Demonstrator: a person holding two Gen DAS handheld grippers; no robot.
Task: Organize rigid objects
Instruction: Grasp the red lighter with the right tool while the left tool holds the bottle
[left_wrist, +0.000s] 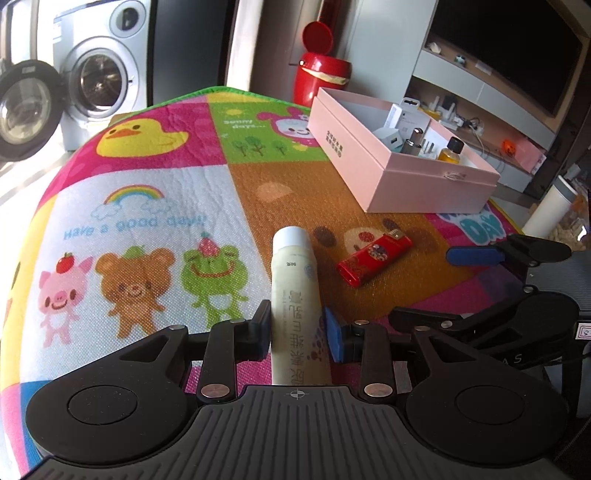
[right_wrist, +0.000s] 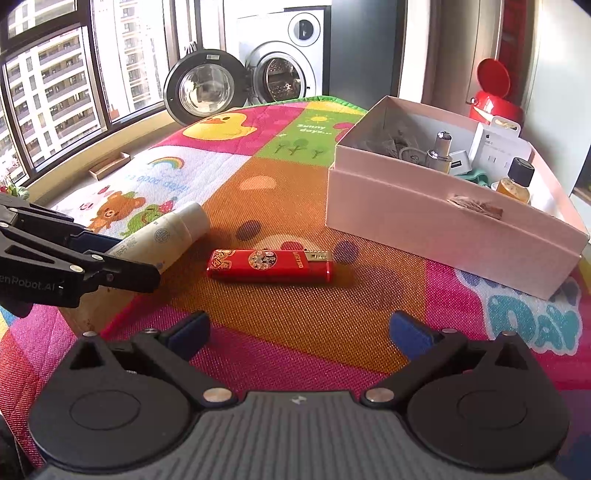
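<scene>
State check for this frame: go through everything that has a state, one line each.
Left gripper: shut on tube.
Right gripper: open, holding nothing.
Tube: gripped, cap on.
Lighter: lying flat on mat.
Box: open, partly filled.
Washer door: open.
Bin lid: up.

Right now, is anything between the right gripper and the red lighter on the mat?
Nothing visible. The right gripper is open with bare mat between its fingers and the red lighter. The cream tube, clamped in the left gripper, lies off to the lighter's left, apart from it.
</scene>
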